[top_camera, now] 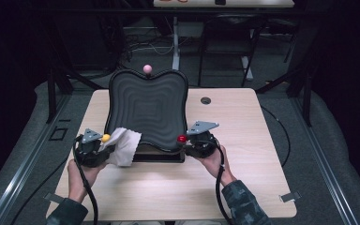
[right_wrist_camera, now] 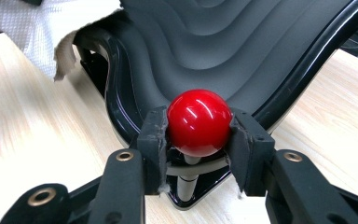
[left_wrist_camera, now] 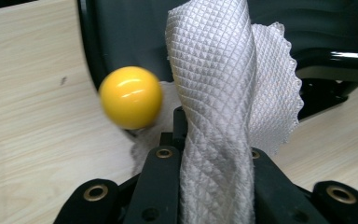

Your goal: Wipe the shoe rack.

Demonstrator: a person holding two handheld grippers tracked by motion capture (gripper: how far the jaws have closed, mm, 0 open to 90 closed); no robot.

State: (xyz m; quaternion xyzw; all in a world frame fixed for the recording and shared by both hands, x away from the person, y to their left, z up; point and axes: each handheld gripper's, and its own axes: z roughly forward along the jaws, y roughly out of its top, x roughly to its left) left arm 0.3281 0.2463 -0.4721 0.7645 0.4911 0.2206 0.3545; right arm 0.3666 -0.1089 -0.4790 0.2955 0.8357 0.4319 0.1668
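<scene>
Two grippers work on one black wavy tray: one holds it still, one brings a cloth to wipe it.

One white cloth (left_wrist_camera: 223, 98) is the thing doing the job; it sits at the near left corner of the black wavy tray (top_camera: 147, 105), pinched tight between the shut jaws of the left gripper (top_camera: 104, 149), so it will not slip while it rubs. A yellow ball (left_wrist_camera: 130, 97) on that corner is just beside the cloth, maybe touching it, but the picture is blurry there. At the near right corner, the right gripper (right_wrist_camera: 199, 123) has its jaws squeezed on a red ball (right_wrist_camera: 199, 122), likely to keep the tray from sliding. A pink ball (top_camera: 147, 69) tops the far edge. The tray leans up on the wooden table (top_camera: 243, 178), so its face is easy to reach.
</scene>
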